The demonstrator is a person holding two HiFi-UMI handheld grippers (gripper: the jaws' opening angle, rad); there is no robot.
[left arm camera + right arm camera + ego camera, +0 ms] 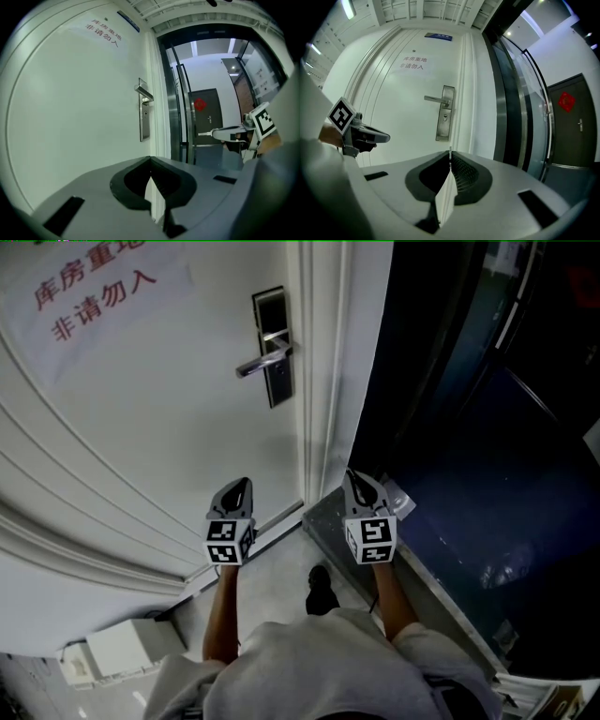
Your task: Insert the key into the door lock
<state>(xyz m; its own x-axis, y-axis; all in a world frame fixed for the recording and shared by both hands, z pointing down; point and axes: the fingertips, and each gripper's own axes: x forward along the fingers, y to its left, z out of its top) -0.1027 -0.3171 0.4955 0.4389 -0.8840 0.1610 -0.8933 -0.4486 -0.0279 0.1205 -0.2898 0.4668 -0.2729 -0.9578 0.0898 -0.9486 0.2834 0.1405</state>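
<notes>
left tongs (151, 160) shut empty, right tongs (450, 154) clamped on a thin sliver, prob the key (450, 149), well short of the lock (446, 114) at the door's (393, 103) right edge; thin grip, so it may twist & miss.

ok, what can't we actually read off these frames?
- Key: no clear sight of one. Right gripper is shut; a thin sliver at its tips in the right gripper view is too small to name.
- Keyhole: only a speck on the lock plate in the right gripper view; the plate is dark in the head view and edge-on in the left gripper view.
- Blue sign above the door: print too small in both gripper views, outside the head view.
</notes>
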